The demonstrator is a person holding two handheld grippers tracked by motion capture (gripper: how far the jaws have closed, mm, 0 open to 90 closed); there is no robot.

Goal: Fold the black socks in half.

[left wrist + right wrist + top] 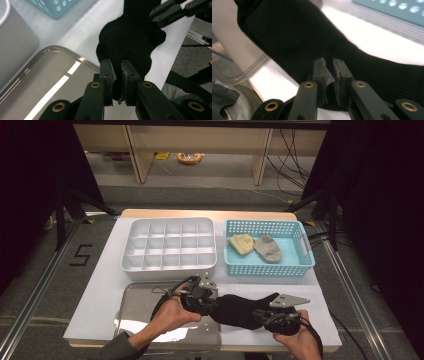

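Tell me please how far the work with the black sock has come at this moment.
Done so far: nothing sorted, since the white divided box has empty compartments. In hand: the black sock is clamped at one end by the left tongs and at the other by the right tongs, stretched beside the metal tray. Left: the yellow sock and grey sock lie in the blue basket.

Black sock (pixel 239 309) lying stretched lengthwise at lower centre of the high view, fabric ribbed, one end bunching up, both ends being pinched.
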